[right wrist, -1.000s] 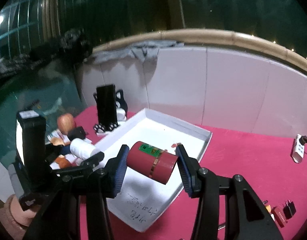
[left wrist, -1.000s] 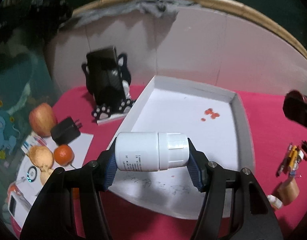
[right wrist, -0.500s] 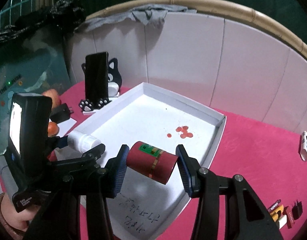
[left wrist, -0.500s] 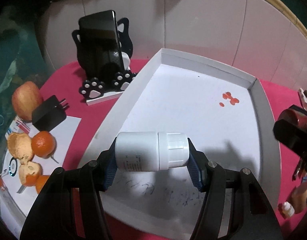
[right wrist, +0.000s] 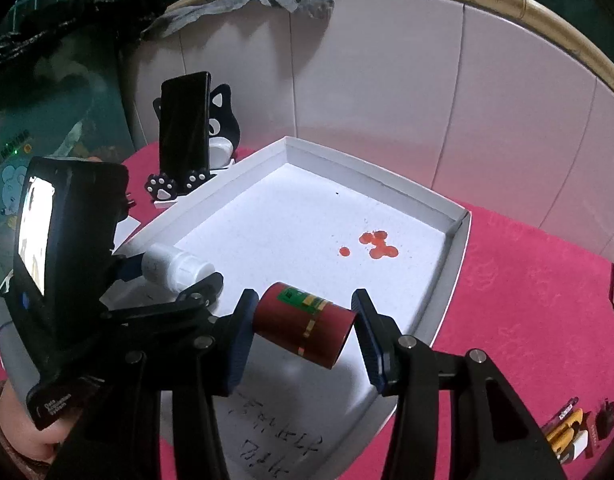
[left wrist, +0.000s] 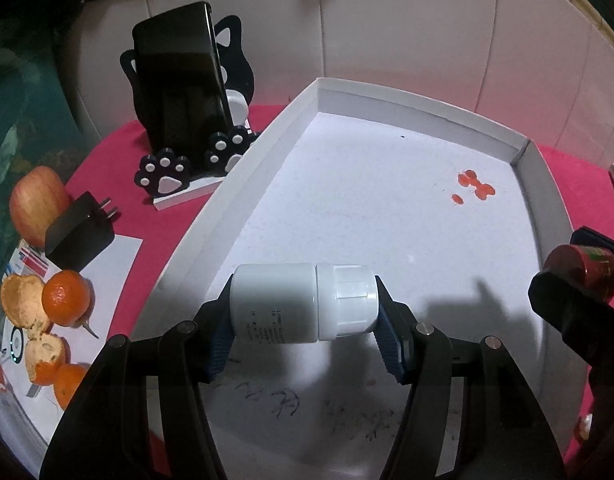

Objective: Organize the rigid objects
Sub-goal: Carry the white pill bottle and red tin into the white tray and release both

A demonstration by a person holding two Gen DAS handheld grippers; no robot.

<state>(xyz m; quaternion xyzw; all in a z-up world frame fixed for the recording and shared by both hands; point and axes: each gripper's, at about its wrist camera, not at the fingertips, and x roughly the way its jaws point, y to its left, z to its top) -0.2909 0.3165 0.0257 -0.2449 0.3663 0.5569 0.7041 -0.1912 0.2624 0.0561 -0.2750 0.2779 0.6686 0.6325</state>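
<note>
Left wrist: white bottle inside tray rim

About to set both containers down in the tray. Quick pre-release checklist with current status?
1. Left gripper jaws clamp the white plastic bottle end to end: ok.
2. Right gripper jaws clamp the dark red cylindrical can, tilted: ok.
3. Both held over the white cardboard tray: ok.
4. Tray floor beneath free of objects: ok; red stains sit farther back.
5. Containers touching the floor: cannot tell.
</note>
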